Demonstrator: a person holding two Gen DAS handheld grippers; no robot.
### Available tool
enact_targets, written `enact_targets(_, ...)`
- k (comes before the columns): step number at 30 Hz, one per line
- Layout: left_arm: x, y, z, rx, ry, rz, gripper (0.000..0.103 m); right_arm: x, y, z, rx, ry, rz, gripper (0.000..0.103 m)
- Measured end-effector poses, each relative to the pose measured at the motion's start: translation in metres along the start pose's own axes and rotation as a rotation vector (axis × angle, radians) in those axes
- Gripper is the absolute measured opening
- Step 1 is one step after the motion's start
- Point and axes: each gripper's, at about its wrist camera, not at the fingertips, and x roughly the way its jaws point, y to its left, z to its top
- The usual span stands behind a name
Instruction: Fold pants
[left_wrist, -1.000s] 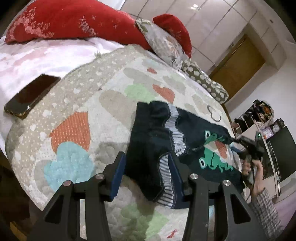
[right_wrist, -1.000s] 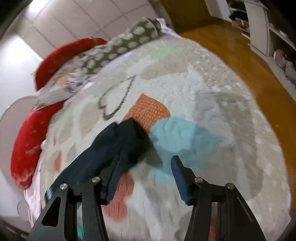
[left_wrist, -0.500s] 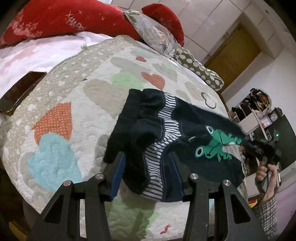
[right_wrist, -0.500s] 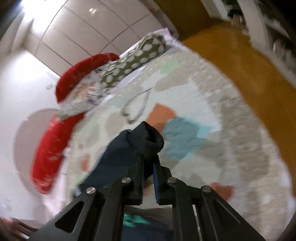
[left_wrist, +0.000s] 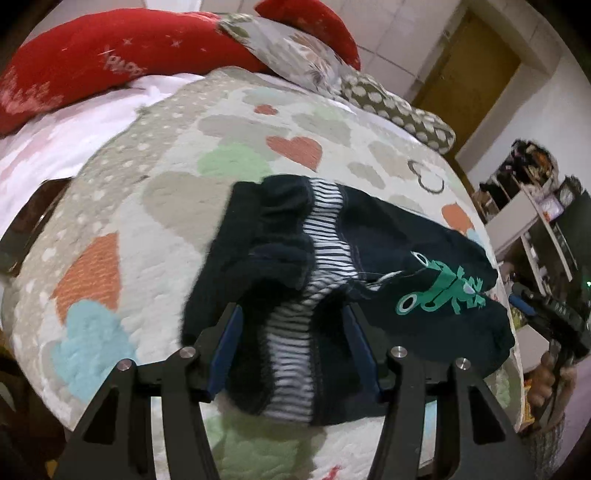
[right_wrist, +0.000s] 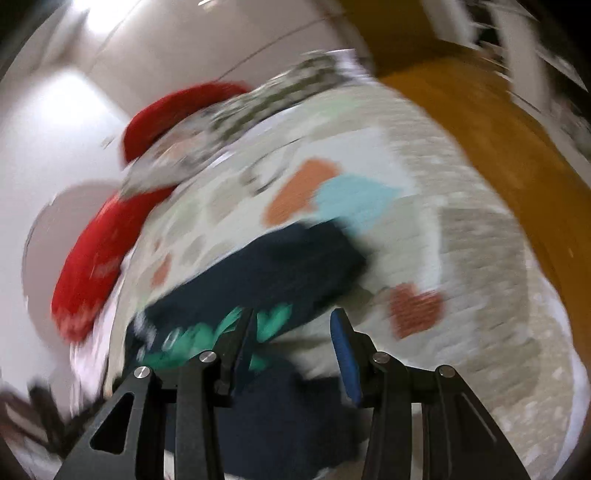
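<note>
Lying across a quilted bedspread patterned with pastel hearts (left_wrist: 155, 206), a pair of small dark navy pants with a black-and-white striped waistband lining and a green frog print (left_wrist: 332, 258) takes up the middle of the left wrist view. The left gripper (left_wrist: 295, 339) reaches in from the near edge of the bedspread with its blue-padded fingers (left_wrist: 227, 347) set on either side of the bunched waistband; the jaws have just been opening, and while cloth sits between them, whether the pads press on it cannot be told. The frog print lies on the side of the pants away from the waistband, towards the bedspread's right edge. Past that edge, the right gripper (left_wrist: 517, 301) shows as a black tool held in a person's hand (left_wrist: 554, 373), apart from the pants. The right wrist view is badly smeared. There the right gripper (right_wrist: 295, 343) has its jaws spread with nothing between them; they have just been opening, and the dark cloth with green print (right_wrist: 273, 280) lies ahead of the left finger (right_wrist: 242, 343) on the bedspread (right_wrist: 480, 258). At the far end of the bedspread rest a long red pillow with pale star marks (left_wrist: 110, 62), a grey floral cushion (left_wrist: 295, 55) and a brown cushion with pale dots (left_wrist: 399, 110). A dark flat phone (left_wrist: 22, 236) lies just off the bedspread's left edge. Beyond its right edge stand cluttered white shelves (left_wrist: 532, 206) and a mustard-yellow door (left_wrist: 465, 74).
</note>
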Motion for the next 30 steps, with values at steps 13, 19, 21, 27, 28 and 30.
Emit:
enact_targets(13, 0.008, -0.017, -0.024, 0.004, 0.044, -0.047, 0.056, 0.01, -0.025, -0.061, 0.035, 0.045, -0.099, 0.016)
enact_targets(19, 0.016, -0.005, -0.029, -0.032, 0.07, 0.002, 0.056, -0.017, -0.035, -0.079, 0.073, 0.014, -0.138, 0.015)
enact_targets(21, 0.023, -0.005, -0.031, -0.024, 0.09, 0.035, 0.056, -0.015, -0.037, -0.086, 0.07, 0.014, -0.17, 0.02)
enact_targets(27, 0.039, -0.003, -0.037, -0.003, 0.131, 0.082, 0.056, -0.055, -0.024, -0.083, 0.064, -0.168, -0.218, 0.04)
enact_targets(28, 0.039, -0.004, -0.039, 0.006, 0.126, 0.086, 0.057, -0.063, -0.018, -0.081, 0.048, -0.202, -0.221, 0.04)
enact_targets(30, 0.04, -0.005, -0.042, 0.015, 0.115, 0.078, 0.064, -0.071, -0.003, -0.074, 0.017, -0.24, -0.169, 0.04)
